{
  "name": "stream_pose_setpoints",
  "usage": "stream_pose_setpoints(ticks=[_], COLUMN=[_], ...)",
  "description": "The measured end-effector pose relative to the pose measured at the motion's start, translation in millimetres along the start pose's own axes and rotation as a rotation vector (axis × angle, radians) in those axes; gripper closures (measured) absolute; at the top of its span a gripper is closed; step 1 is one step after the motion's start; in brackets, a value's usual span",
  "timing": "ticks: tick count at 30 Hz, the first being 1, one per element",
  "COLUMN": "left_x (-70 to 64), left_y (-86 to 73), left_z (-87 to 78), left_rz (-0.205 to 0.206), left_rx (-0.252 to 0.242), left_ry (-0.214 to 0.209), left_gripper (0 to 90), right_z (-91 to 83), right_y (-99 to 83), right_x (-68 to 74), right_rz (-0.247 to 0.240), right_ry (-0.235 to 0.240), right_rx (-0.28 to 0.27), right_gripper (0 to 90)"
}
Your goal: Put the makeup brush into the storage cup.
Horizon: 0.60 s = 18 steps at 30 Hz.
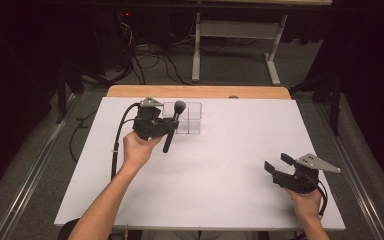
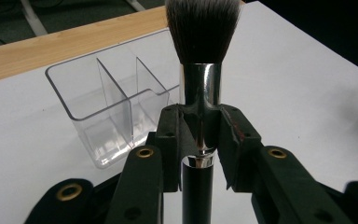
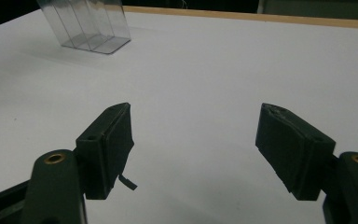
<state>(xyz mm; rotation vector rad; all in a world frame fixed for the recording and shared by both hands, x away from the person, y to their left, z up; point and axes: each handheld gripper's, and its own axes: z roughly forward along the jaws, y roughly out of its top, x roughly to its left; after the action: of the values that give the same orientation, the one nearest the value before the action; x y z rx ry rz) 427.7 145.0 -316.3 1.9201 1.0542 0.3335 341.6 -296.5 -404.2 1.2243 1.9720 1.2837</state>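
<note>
A person's left gripper (image 1: pixel 161 126) holds a makeup brush (image 1: pixel 174 125) just in front of a clear divided organizer (image 1: pixel 189 119) at the far left of the white counter (image 1: pixel 220 165), its jaws clamped on the brush's chrome ferrule (image 2: pixel 200 93). Seen from the left gripper view, the dark bristles (image 2: pixel 203 28) point up and away, with the black handle (image 2: pixel 196 191) running down between the jaws. The organizer (image 2: pixel 107 107) stands upright just beside the brush, its compartments looking empty.

The step in hand appears to be carrying the brush to the organizer. The next move would call for lifting the brush over the rim, lining it up with one compartment and lowering it handle-first before the jaws let go.

The right gripper (image 1: pixel 279 168) rests low at the near right of the counter, well apart from the work, its jaws wide apart and holding nothing.

The tip of the bristles is cut off at the top of the left gripper view, and the handle's lower end is out of frame. The organizer's clear walls make it hard to count the compartments from the high view.
</note>
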Motion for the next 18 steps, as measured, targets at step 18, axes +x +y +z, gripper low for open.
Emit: stream_pose_setpoints(ticks=[18], left_x=[-3.0], left_y=[19.4], left_z=[0.0], left_rz=[0.028], left_rx=[-0.047], left_ry=[0.016], left_gripper=[71.1], right_z=[0.0], right_y=[-0.2], right_x=[-1.2], right_rz=[0.001], right_ry=[0.001], right_rx=[0.000], right_gripper=[29.0])
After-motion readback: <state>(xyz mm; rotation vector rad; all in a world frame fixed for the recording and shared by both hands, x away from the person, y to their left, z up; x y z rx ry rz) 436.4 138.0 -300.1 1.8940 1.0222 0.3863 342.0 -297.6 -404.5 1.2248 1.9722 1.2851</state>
